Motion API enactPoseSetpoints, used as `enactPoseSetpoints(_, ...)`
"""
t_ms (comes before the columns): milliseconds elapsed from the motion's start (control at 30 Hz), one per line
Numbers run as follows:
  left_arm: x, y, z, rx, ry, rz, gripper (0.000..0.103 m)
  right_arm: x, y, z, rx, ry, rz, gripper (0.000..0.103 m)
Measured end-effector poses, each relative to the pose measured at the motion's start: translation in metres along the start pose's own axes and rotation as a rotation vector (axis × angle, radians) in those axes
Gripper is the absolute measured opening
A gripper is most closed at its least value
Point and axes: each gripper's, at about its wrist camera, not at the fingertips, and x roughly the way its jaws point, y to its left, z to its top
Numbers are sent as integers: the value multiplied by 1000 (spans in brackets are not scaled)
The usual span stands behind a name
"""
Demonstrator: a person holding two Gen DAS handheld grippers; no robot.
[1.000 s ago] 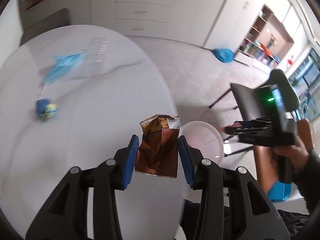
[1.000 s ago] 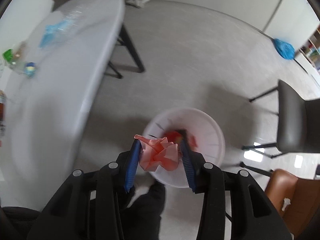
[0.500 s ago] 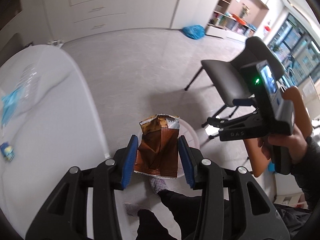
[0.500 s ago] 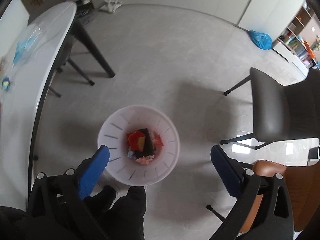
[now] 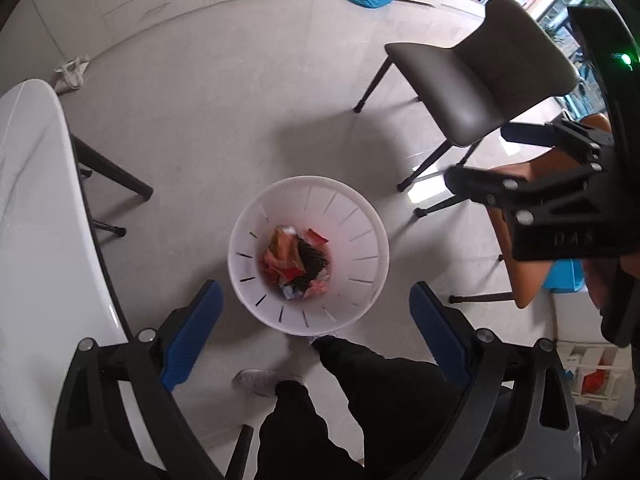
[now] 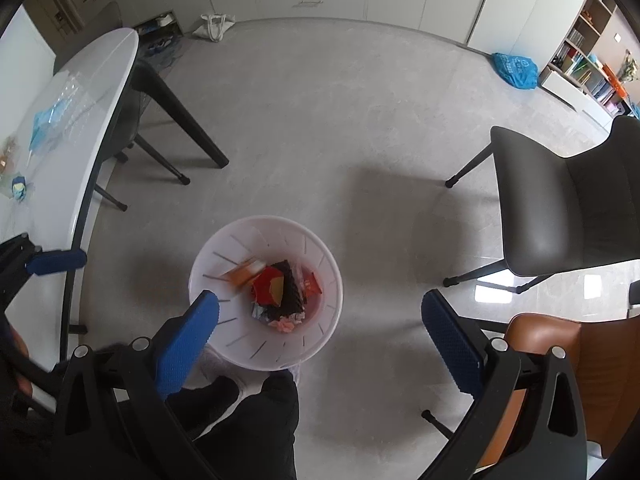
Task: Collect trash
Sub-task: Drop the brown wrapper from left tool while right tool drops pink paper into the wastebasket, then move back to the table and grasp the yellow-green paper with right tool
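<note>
A white slotted bin [image 5: 360, 216] [image 6: 224, 240] stands on the floor, with red, orange and dark wrappers [image 5: 296, 260] [image 6: 280, 288] piled at its bottom. My left gripper [image 5: 314, 296] hangs over the bin. Its jaws are opening and nothing is between them. A blurred brown snack packet [image 6: 244, 272] is dropping inside the bin's left wall. My right gripper [image 6: 320, 304] also hovers above the bin, open and empty. In the left wrist view it shows at the right edge [image 5: 488, 156].
The white table [image 5: 36, 220] [image 6: 80, 112] runs along the left, bearing a blue mask [image 6: 44, 128] and a small blue-yellow wrapper [image 6: 18, 188]. A grey chair [image 5: 472, 88] [image 6: 560, 208] and a brown chair [image 6: 560, 360] stand right. The person's legs [image 5: 340, 400] are just below the bin.
My left gripper swung from the table to above the bin and let go of the brown packet. My right gripper dropped its pink wrapper into the bin and stayed wide.
</note>
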Motion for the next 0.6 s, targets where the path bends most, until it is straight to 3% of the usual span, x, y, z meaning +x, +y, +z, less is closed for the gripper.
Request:
enactPoseSetpoints(100,-20,5,0,-26,-53,12,96,-6,1,-1,-4,-8,-1,100)
enactPoseSetpoints(333,-74,36,-6,-143,-166,53,95,-19,18,5,-25,-40,7,100)
enactPoseSetpoints(600,-118,74,-27,-220,-261,98,95,-32,74,20,-118,-83,54,100)
